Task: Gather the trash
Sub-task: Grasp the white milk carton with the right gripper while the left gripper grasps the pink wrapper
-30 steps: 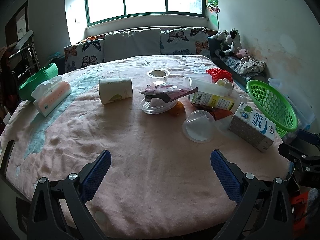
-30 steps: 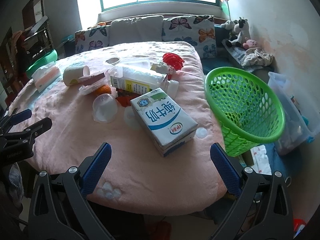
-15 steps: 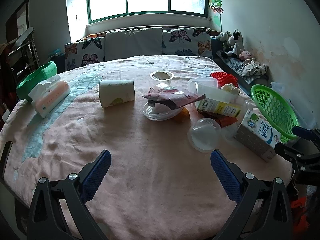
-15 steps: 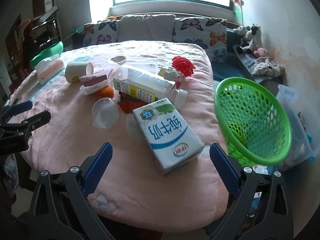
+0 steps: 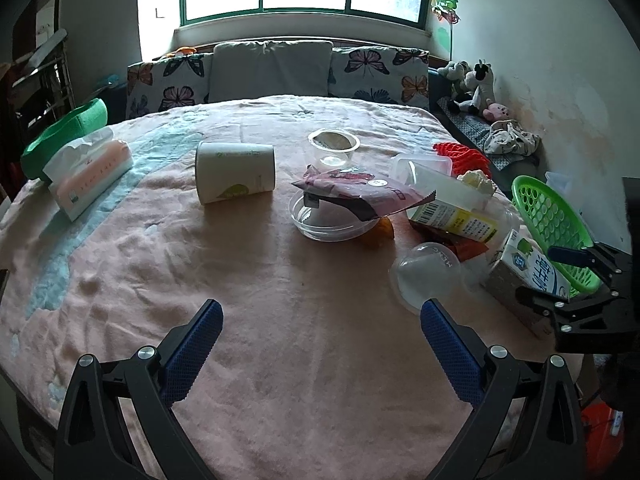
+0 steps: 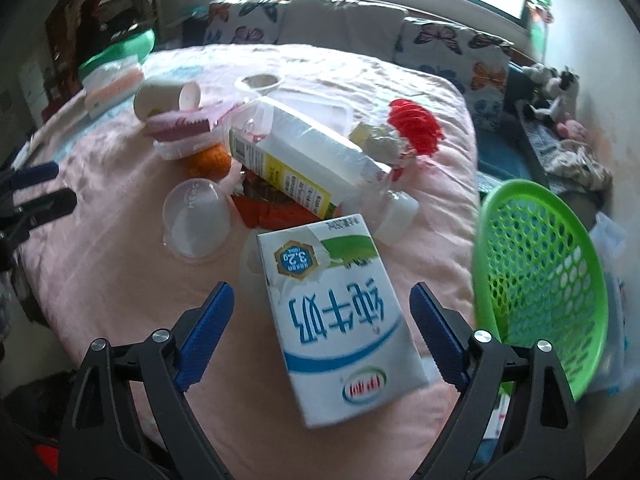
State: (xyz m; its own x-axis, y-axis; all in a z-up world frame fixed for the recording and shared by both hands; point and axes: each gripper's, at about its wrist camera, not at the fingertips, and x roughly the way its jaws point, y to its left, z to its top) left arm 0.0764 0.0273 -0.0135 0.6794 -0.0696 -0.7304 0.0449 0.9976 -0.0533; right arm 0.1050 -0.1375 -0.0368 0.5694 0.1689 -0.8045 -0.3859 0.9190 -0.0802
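A white and blue milk carton lies flat on the pink-covered table, between the open jaws of my right gripper; it also shows in the left wrist view. Beyond it lie a clear plastic cup, a yellow and white carton, a red net, a purple wrapper on a clear bowl and a paper cup on its side. A green basket hangs off the table's right edge. My left gripper is open and empty over bare cloth.
A tissue pack and a green bowl sit at the far left. Butterfly cushions line the bench behind. Soft toys lie at the right wall. The right gripper shows in the left wrist view.
My right gripper has moved forward and down, so the milk carton now lies between its jaws. My left gripper has risen slightly and drifted a little forward.
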